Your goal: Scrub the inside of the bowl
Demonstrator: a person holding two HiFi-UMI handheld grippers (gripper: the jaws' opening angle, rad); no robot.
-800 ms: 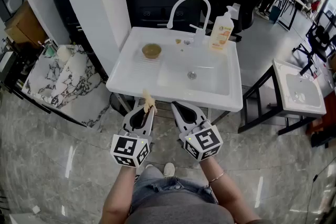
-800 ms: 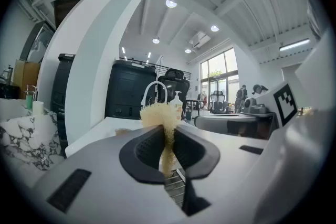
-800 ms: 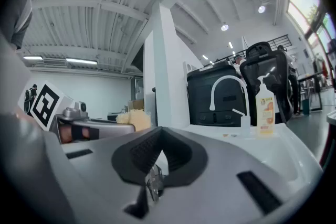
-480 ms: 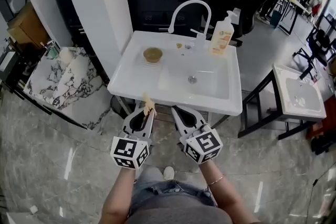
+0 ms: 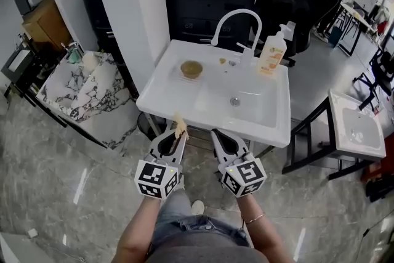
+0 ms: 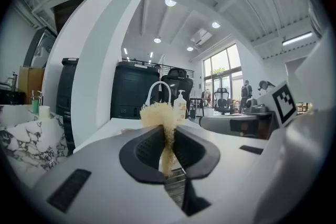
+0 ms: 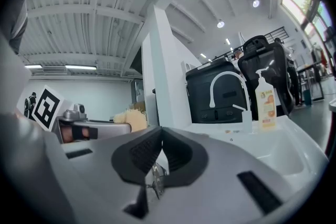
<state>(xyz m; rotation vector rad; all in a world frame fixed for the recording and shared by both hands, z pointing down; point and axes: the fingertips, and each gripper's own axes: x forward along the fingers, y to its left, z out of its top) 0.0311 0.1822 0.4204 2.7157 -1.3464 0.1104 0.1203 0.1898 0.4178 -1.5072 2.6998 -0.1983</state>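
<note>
We stand just short of the white sink (image 5: 163, 90) with both tools held low in front of us, so no scrubbing is under way; we judge this to be the approach. Our left gripper (image 5: 175, 134) is clamped on a pale yellow fibrous scrubber (image 6: 160, 113), whose tuft sticks up past the jaw tips. Our right gripper (image 5: 220, 136) has its jaws pressed together with nothing between them. The brownish bowl (image 5: 191, 69) sits on the drainboard left of the basin, well apart from both tools, with the faucet (image 5: 237, 21) and a soap bottle (image 5: 273, 53) behind. Next we likely need to close in and carry the scrubber over the rim into the bowl, perhaps opening the right jaws to steady it.
</note>
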